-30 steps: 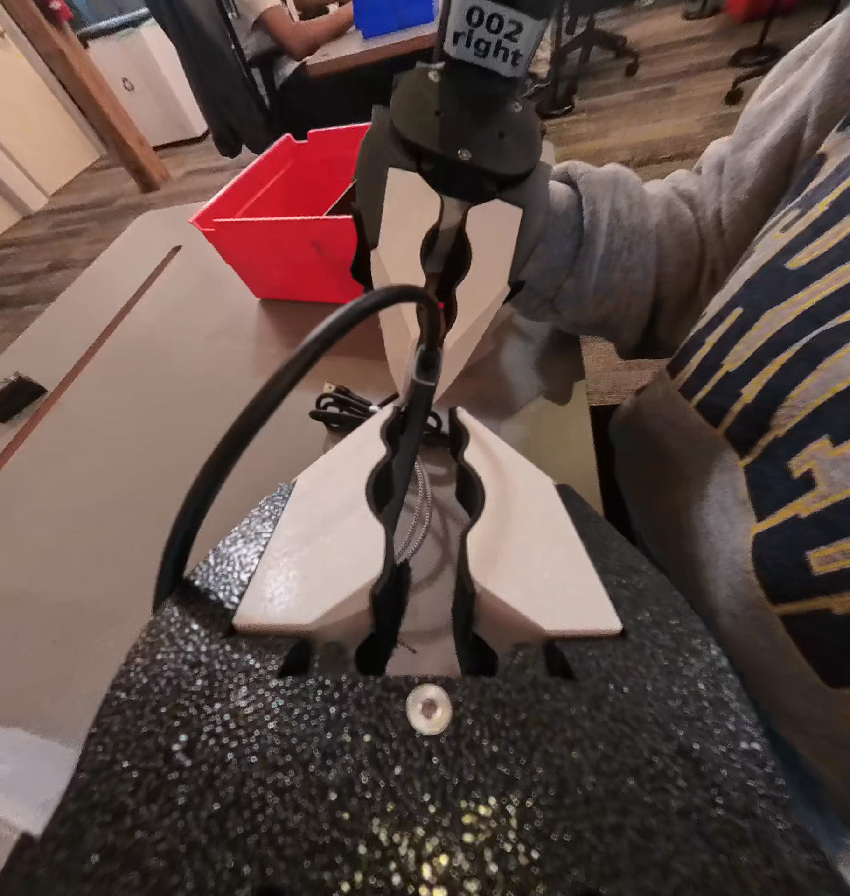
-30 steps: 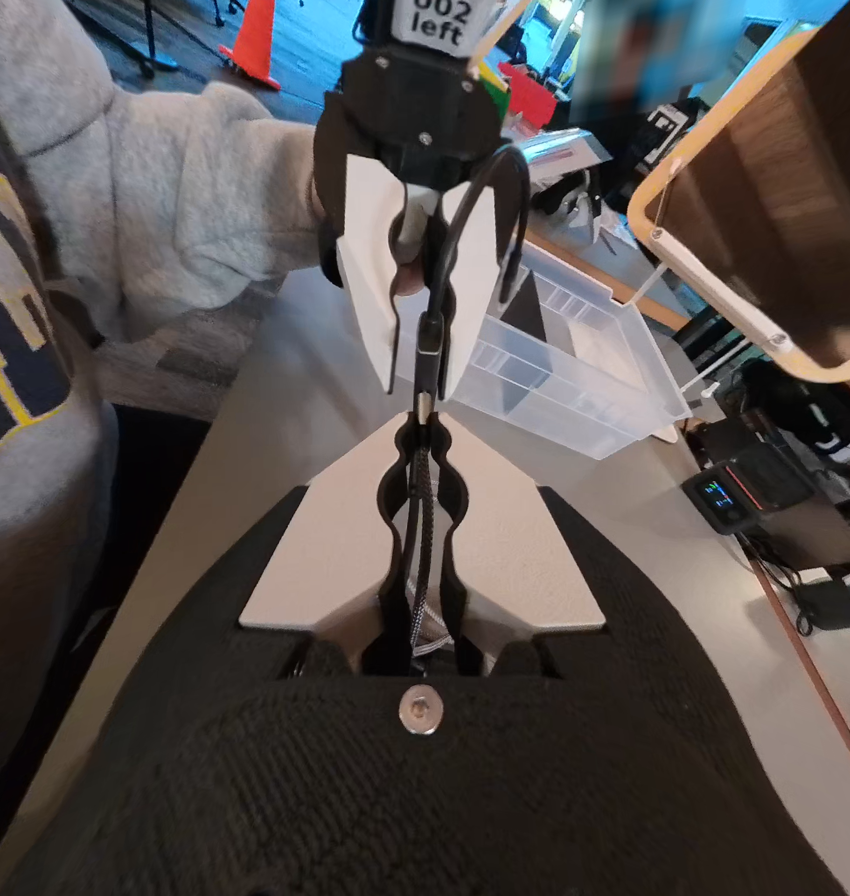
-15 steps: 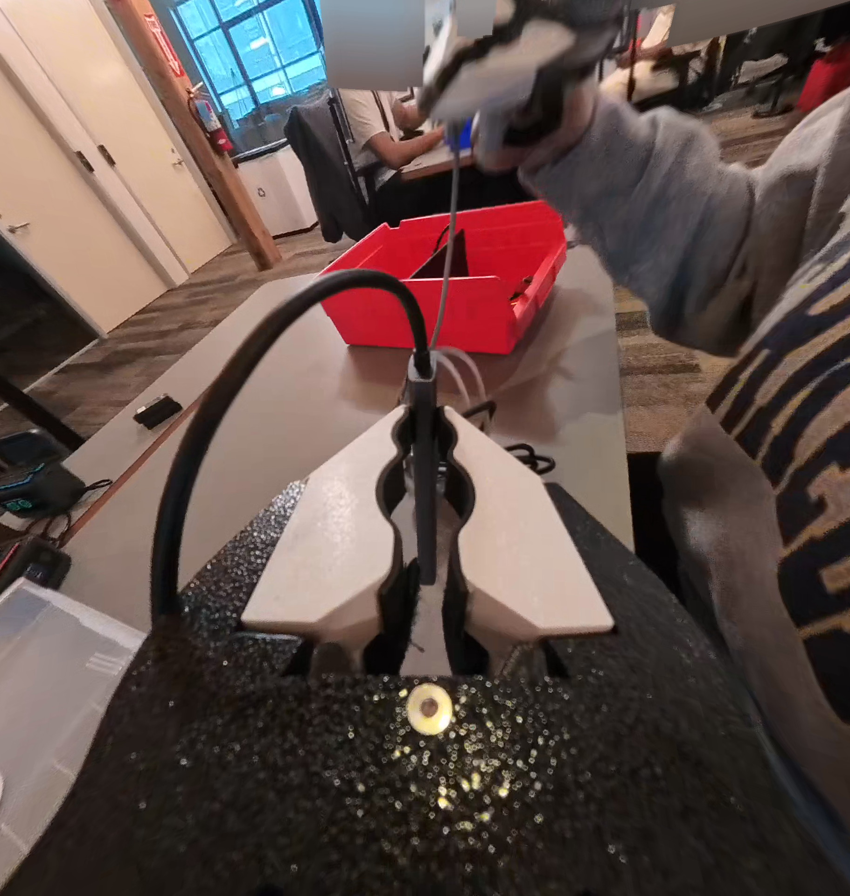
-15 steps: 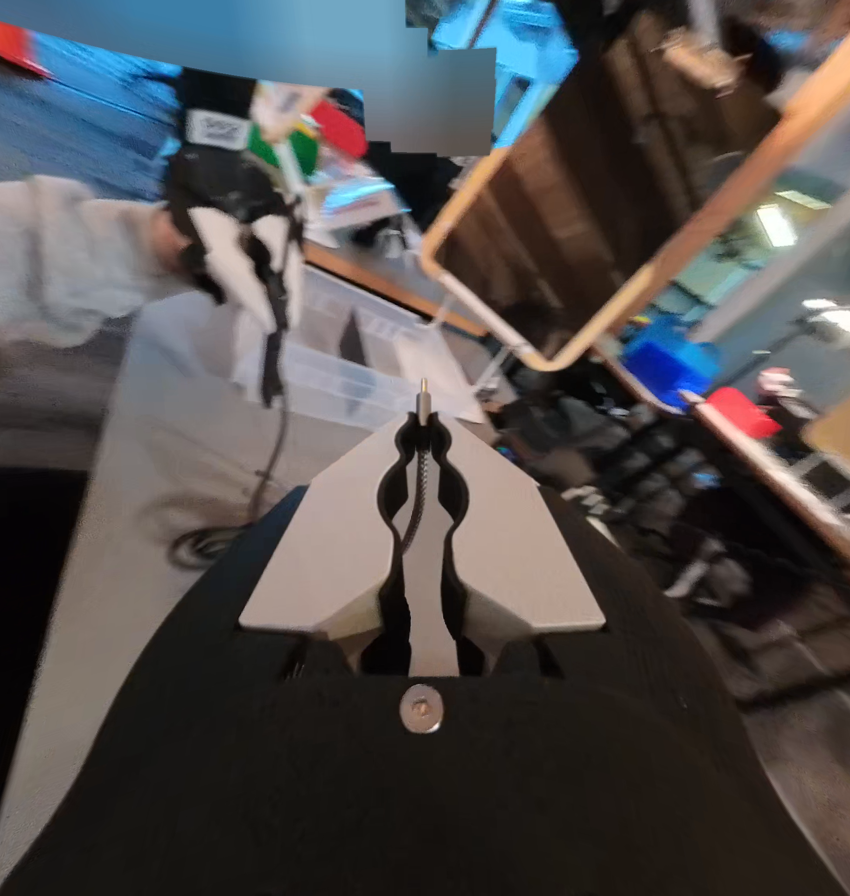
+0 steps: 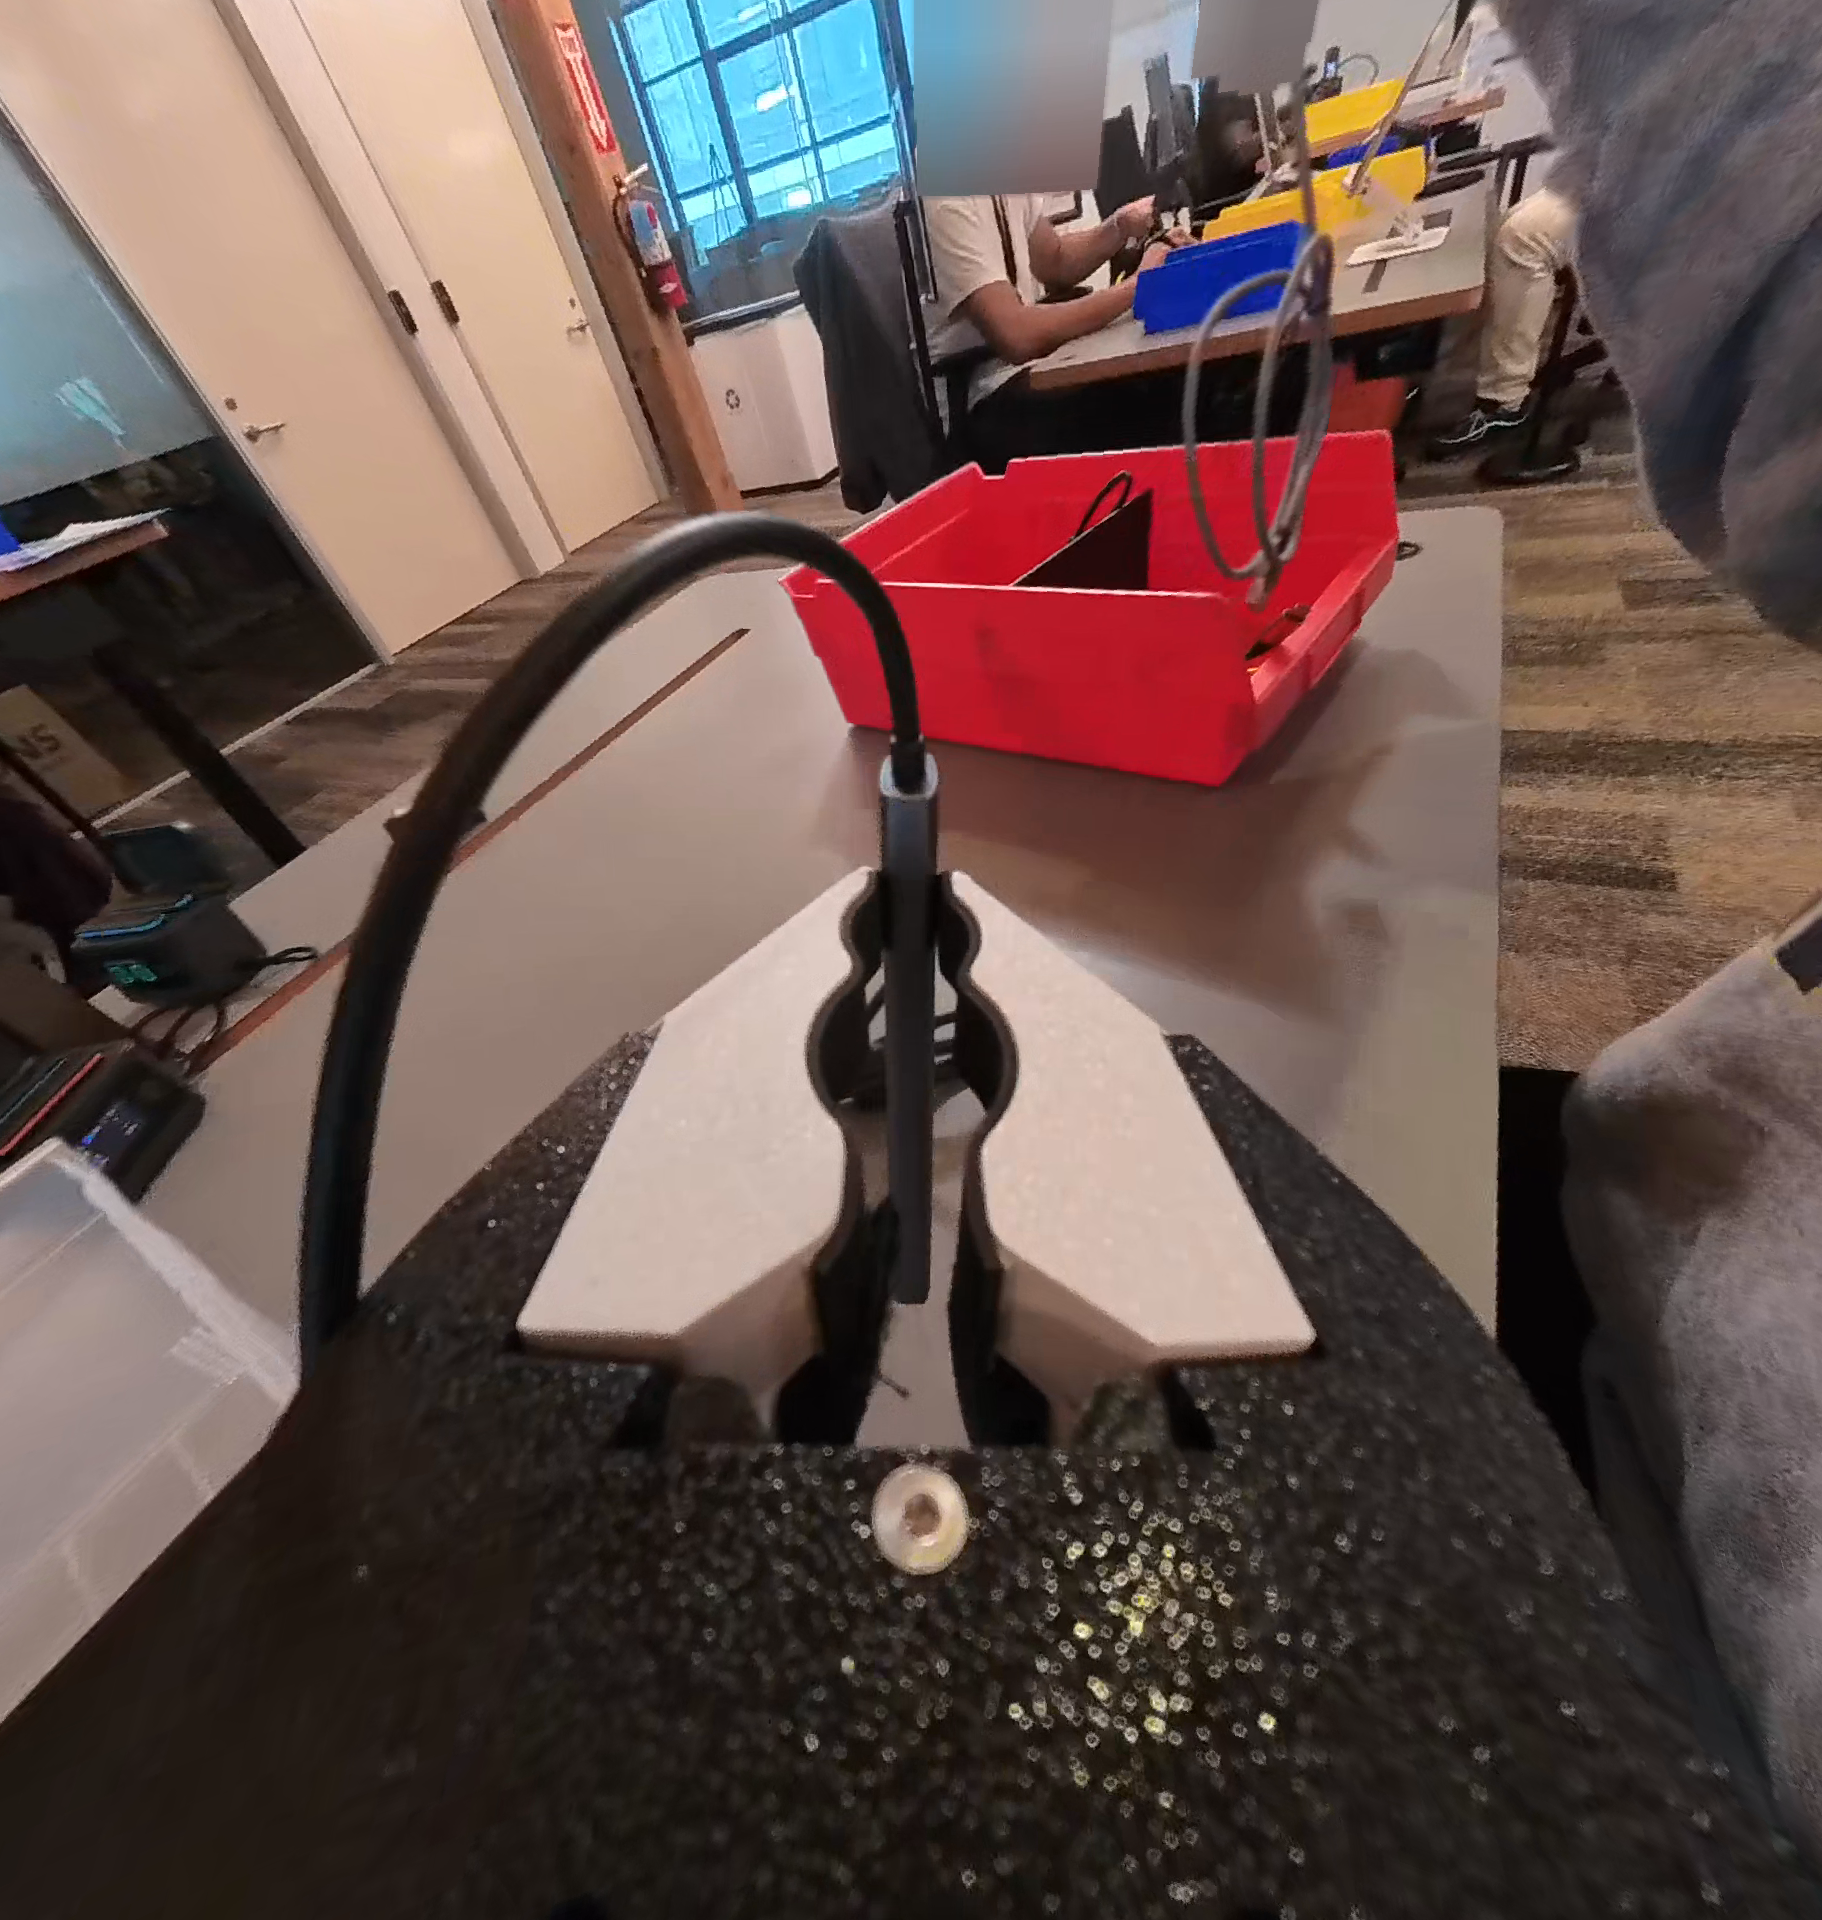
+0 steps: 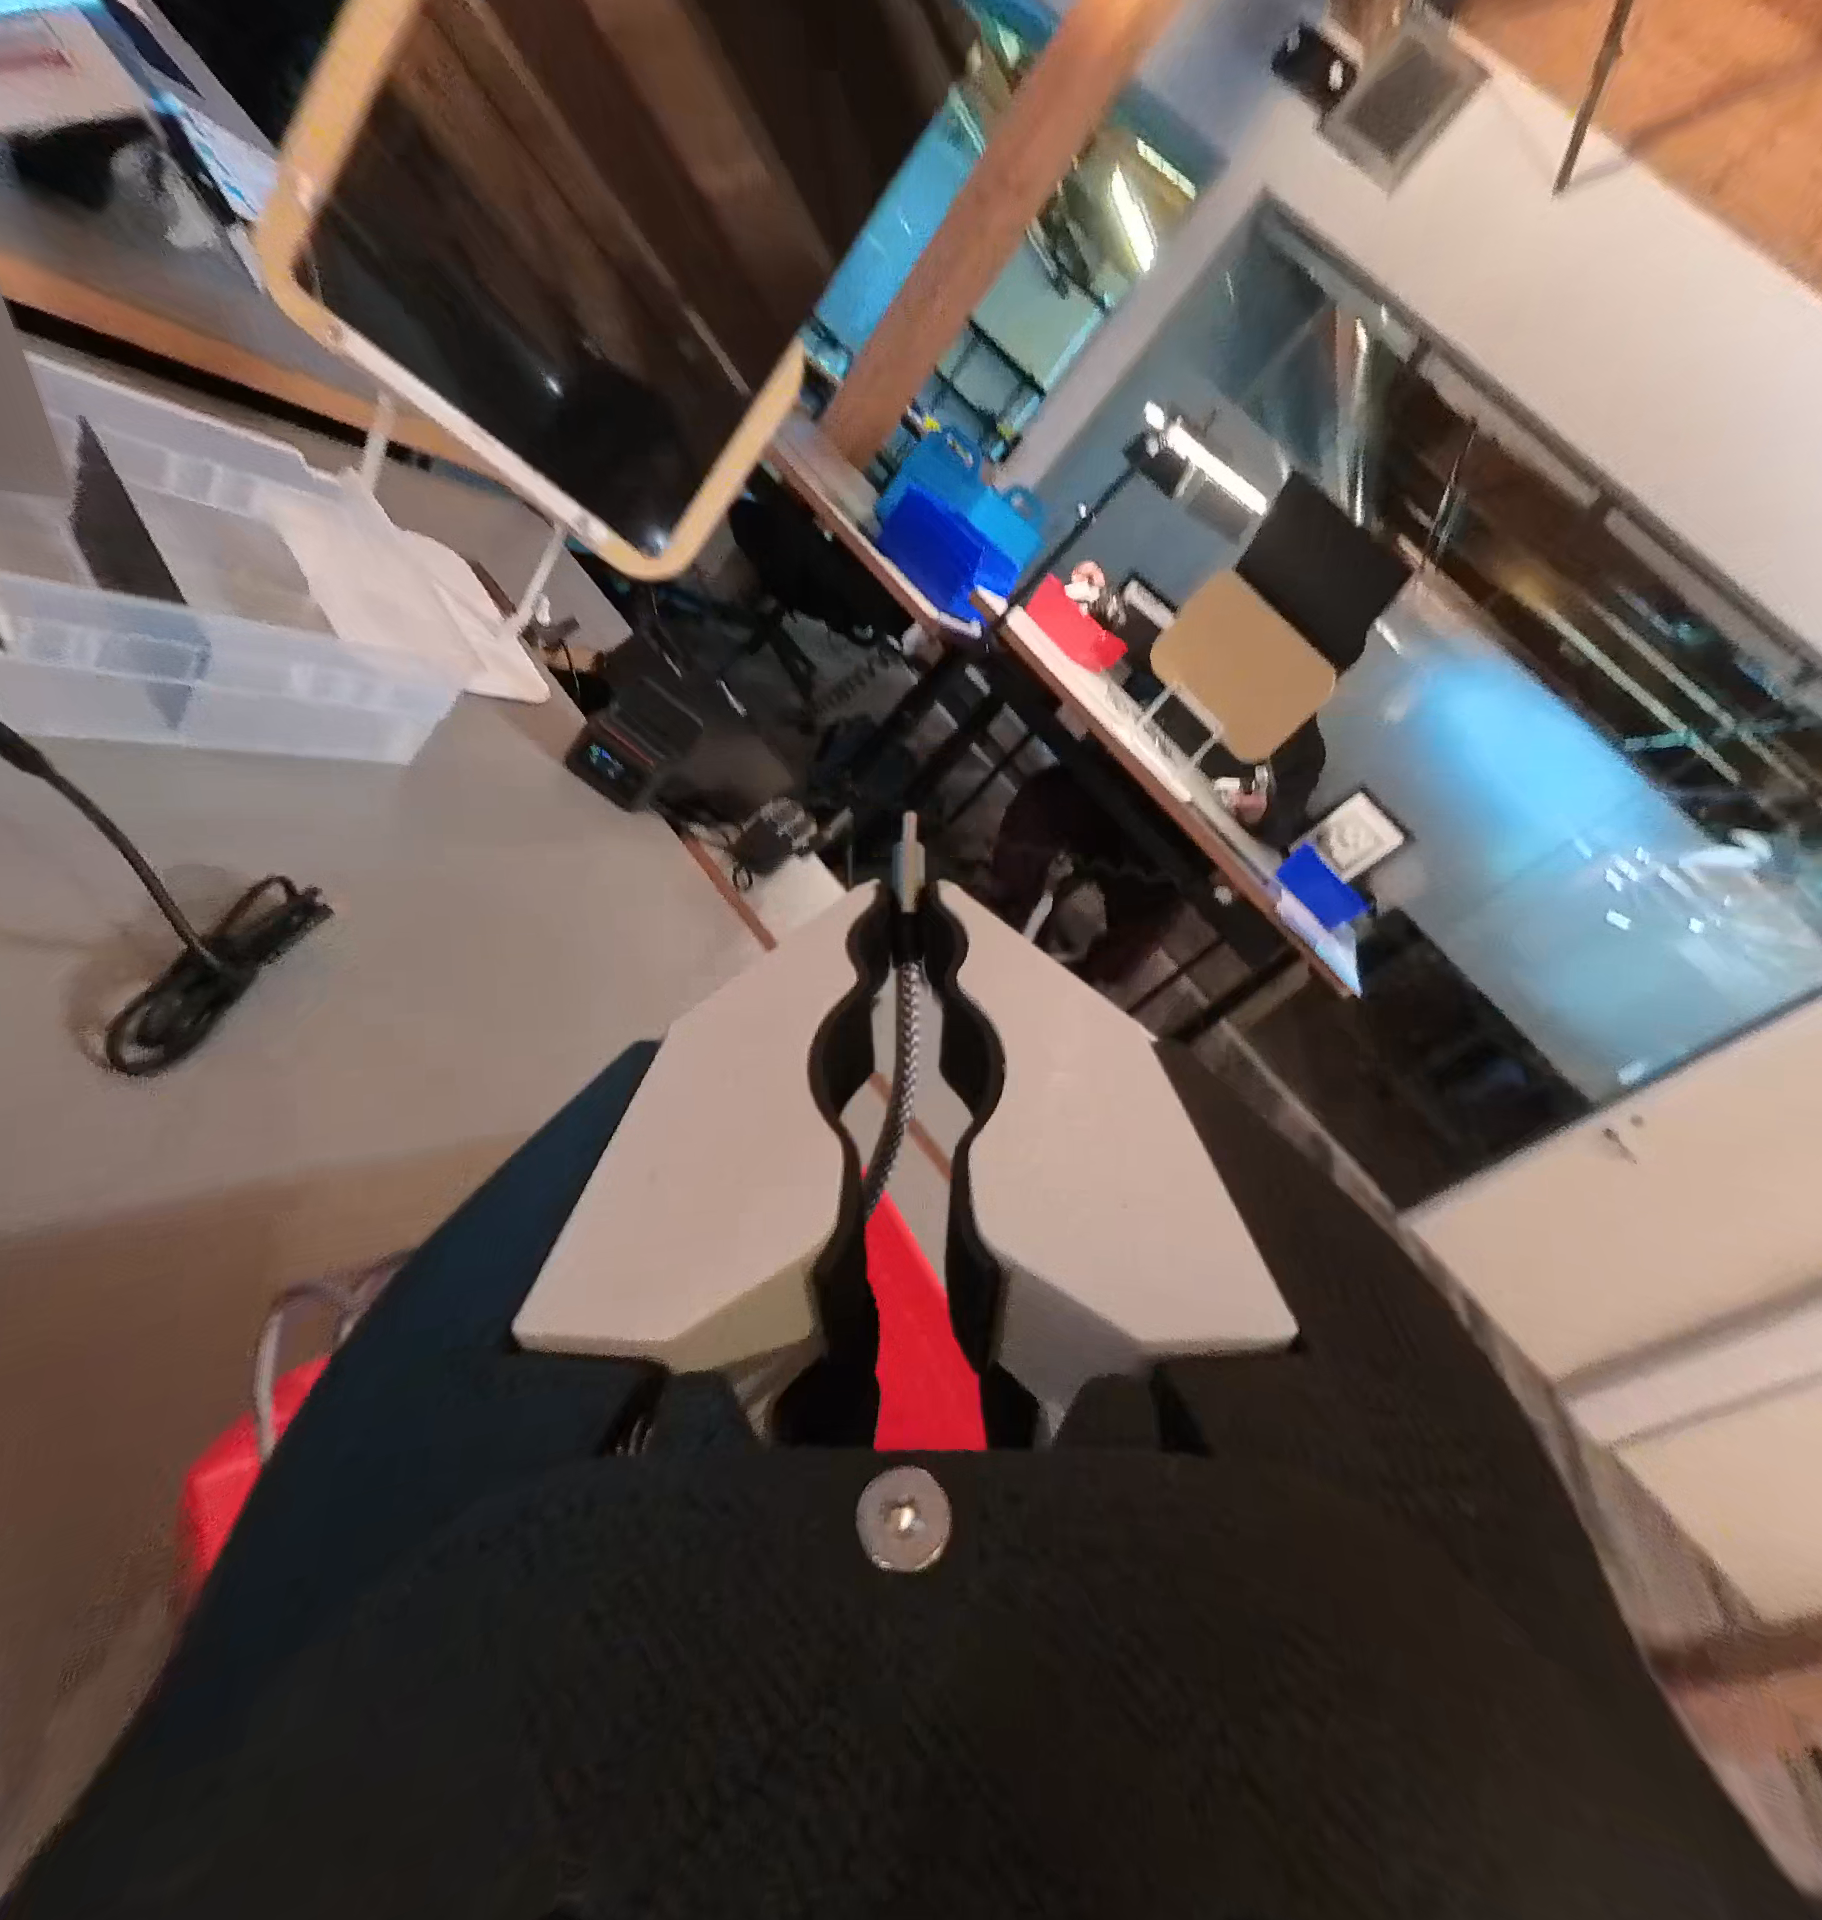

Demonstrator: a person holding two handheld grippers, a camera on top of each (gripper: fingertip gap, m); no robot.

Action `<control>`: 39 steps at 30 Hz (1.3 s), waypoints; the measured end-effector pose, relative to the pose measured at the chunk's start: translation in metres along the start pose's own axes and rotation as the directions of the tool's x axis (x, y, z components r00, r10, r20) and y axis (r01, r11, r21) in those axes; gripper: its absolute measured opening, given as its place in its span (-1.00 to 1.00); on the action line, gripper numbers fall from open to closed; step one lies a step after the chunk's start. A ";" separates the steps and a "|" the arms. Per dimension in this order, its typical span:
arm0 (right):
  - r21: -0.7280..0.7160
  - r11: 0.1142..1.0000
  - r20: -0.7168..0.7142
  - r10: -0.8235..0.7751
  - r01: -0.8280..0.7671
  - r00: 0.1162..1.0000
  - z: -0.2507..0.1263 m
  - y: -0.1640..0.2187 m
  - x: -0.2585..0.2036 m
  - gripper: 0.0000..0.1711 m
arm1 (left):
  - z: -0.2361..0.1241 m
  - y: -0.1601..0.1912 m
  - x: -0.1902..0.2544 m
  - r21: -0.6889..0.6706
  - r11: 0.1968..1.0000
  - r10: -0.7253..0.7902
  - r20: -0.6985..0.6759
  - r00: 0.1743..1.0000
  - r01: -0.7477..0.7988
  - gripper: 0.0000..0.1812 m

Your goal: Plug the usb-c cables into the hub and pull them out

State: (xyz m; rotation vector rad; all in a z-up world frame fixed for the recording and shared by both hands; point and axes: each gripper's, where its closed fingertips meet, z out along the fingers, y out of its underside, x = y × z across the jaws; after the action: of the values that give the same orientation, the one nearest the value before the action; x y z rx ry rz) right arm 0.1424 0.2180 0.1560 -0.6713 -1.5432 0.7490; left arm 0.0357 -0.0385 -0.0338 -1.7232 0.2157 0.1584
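My left gripper (image 5: 909,883) is shut on the slim dark grey hub (image 5: 907,1091), held edge-up above the table. The hub's thick black cable (image 5: 471,831) arcs from its far end round to the left. My right gripper (image 6: 907,899) is shut on a braided usb-c cable (image 6: 899,1039); its metal plug (image 6: 907,844) sticks out past the fingertips, free in the air. In the left wrist view the braided cable (image 5: 1291,416) hangs in loops over the red bin (image 5: 1073,665), apart from the hub. The right gripper itself is outside that view.
The red bin (image 6: 922,1340) lies right below my right gripper. A coiled black cable (image 6: 200,987) rests on the grey table (image 5: 678,883). A clear plastic bin (image 6: 211,665) stands at the left end. A grey sleeve (image 5: 1717,260) fills the right side. People sit at desks behind. The tips of one gripper are about 35 cm away from the tips of the other.
The braided cable's plug has come out of the hub. My right gripper has swung up and away with it to over the red bin. My left gripper keeps the hub.
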 end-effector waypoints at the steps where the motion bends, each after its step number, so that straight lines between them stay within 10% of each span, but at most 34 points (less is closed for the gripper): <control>1: -0.040 0.999 -0.010 0.016 -0.017 1.000 0.000 0.017 0.002 -0.96 | 0.003 0.000 0.001 0.001 1.000 -0.002 -0.007 1.000 0.002 -0.92; 14: -0.669 0.726 0.316 0.084 0.159 0.945 0.000 0.242 -0.109 -0.94 | 0.017 0.000 -0.002 0.033 0.994 -0.102 -0.002 0.995 0.102 -0.92; 17: -0.621 0.784 0.190 0.142 0.007 0.972 0.015 0.208 -0.098 -0.31 | 0.020 -0.002 0.001 0.037 0.992 -0.118 -0.018 0.993 0.118 -0.92; 23: -0.112 0.985 0.556 0.171 -0.130 0.813 0.053 0.040 -0.201 -0.49 | 0.032 -0.007 0.018 0.045 0.994 -0.092 -0.099 0.991 0.097 -0.92; 29: -0.115 0.993 0.782 0.104 -0.021 0.615 0.091 0.046 -0.310 -0.66 | 0.039 -0.016 0.039 0.072 0.994 -0.068 -0.189 0.980 0.083 -0.92; 39: -0.061 0.998 0.799 0.056 -0.011 0.599 0.102 0.047 -0.326 -0.91 | 0.037 -0.012 0.045 0.090 0.987 -0.112 -0.236 0.965 0.137 -0.92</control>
State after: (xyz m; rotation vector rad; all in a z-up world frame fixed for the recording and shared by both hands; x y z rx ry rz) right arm 0.0732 -0.0148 -0.0887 -0.3908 -2.3933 1.1397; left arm 0.0829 -0.0023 -0.0385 -1.6430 0.2799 -0.1444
